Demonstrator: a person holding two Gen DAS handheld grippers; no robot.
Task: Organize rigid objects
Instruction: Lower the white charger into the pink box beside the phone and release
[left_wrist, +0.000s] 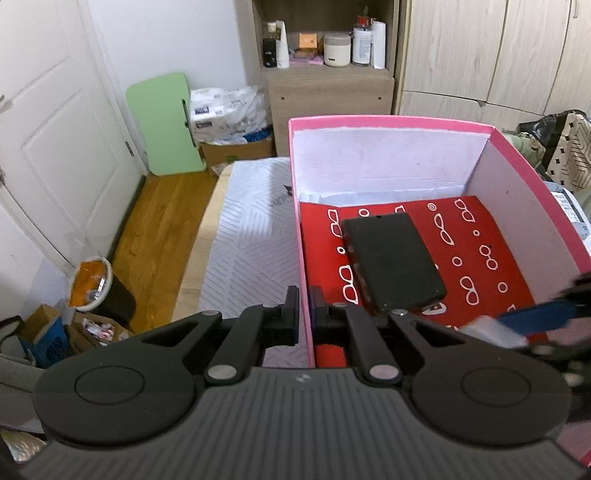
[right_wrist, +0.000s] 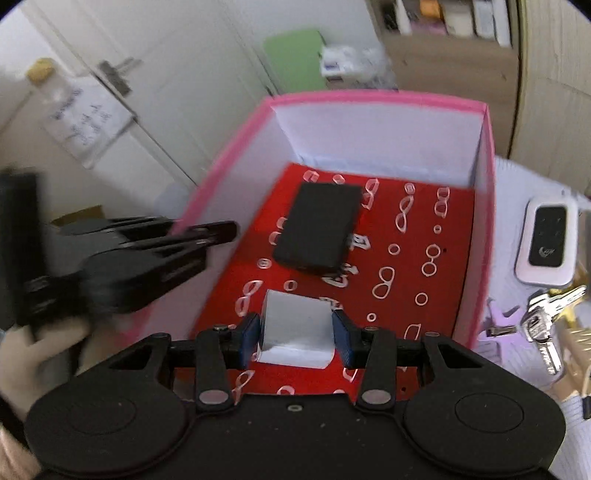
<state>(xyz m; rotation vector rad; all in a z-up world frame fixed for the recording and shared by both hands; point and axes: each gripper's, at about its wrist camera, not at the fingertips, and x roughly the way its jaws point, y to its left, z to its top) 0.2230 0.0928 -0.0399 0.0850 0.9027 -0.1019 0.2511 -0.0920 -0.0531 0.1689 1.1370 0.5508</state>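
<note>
two views are given, and the left wrist view is taken first. the left gripper (left_wrist: 303, 314) is seen with its jaws narrow, pinched on the near wall of the pink box (left_wrist: 388, 122), one finger outside and one inside. a black case (left_wrist: 393, 260) lies flat on the red patterned liner (left_wrist: 487, 236), at about 1 o'clock from the jaws, its long axis running from 11 to 5 o'clock. at 3 o'clock a blurred blue pad and a pale object are glimpsed.

in the right wrist view, the right gripper (right_wrist: 295, 338) is seen closed on a white block (right_wrist: 295, 328), which is held between the blue pads (right_wrist: 251, 338) just above the liner, inside the box near its front. the black case is found at 12 o'clock from the block, apart from it. outside the box, at 2 to 3 o'clock, a white device (right_wrist: 546, 245) and keys (right_wrist: 543, 317) are left on the bed.

the right hand is judged nearer to the coming release; bare liner lies straight below the block, so only lowering and opening seem called for.
</note>
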